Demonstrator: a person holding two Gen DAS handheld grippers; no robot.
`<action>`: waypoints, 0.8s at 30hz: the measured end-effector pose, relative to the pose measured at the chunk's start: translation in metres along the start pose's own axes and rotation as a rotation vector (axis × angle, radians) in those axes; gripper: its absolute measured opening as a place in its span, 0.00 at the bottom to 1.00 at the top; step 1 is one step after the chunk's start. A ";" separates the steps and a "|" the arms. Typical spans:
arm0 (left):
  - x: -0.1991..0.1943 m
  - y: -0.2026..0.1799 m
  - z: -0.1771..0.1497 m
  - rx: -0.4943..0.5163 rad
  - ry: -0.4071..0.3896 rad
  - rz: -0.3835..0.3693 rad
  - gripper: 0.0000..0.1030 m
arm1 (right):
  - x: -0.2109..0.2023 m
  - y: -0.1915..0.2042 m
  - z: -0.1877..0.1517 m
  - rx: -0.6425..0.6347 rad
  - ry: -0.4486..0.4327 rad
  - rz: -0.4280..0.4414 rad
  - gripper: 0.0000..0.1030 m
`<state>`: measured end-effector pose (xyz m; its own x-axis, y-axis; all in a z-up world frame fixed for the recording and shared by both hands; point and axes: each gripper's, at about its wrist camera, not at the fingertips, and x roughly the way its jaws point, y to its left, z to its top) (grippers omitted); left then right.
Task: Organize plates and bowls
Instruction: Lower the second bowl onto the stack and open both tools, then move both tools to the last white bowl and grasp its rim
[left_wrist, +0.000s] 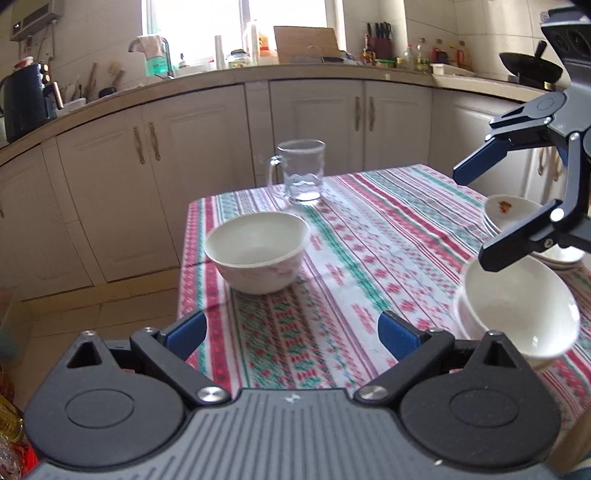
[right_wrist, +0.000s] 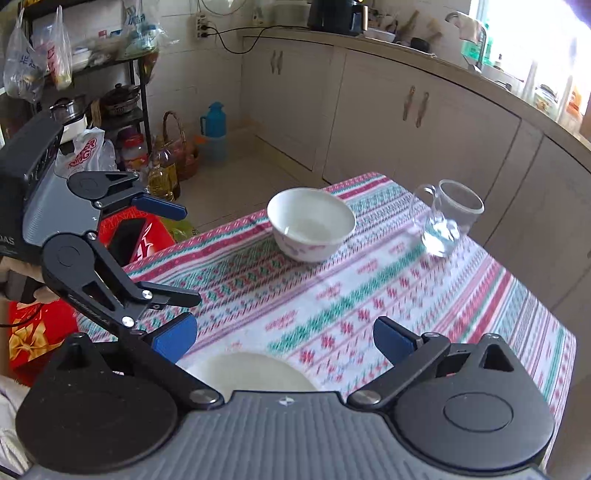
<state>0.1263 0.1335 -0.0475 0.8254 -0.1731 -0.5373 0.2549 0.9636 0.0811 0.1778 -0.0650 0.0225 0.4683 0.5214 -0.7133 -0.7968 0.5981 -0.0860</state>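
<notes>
Nearest of all, the left gripper (left_wrist: 291, 332) hangs over the near edge of the striped tablecloth (left_wrist: 369, 236), its blue pads spread wide with nothing but cloth between them. Just to its right sits a stack of white bowls (left_wrist: 517, 306): two I can count for sure, the top one tipped in the lower, mouth tilted toward the left gripper. Over that stack hovers the right gripper (left_wrist: 471, 214), tongs gaping wide and empty, lower finger close to the top bowl's rim, though contact I cannot tell. Behind it, at the right edge, a second pile of shallow white dishes (left_wrist: 506, 214), the top one marked with a red spot; their number I cannot make out. Out in the middle stands one lone white bowl (left_wrist: 258, 251), upright, mouth straight up, faint pink flowers on its side, well apart from both stacks. Farthest, near the table's far edge, one clear glass mug (left_wrist: 301, 171) stands upright, handle to the left.
</notes>
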 end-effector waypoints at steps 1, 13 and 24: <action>0.004 0.003 0.002 -0.001 -0.004 0.012 0.96 | 0.003 -0.002 0.006 -0.006 0.002 0.003 1.00; 0.067 0.024 0.018 -0.001 -0.004 0.044 0.96 | 0.065 -0.037 0.070 -0.037 0.069 0.060 0.99; 0.103 0.029 0.018 -0.008 0.029 0.018 0.96 | 0.141 -0.075 0.095 0.020 0.159 0.120 0.92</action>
<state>0.2280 0.1403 -0.0856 0.8149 -0.1501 -0.5599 0.2364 0.9680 0.0846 0.3401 0.0220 -0.0055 0.3028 0.4879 -0.8187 -0.8347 0.5504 0.0192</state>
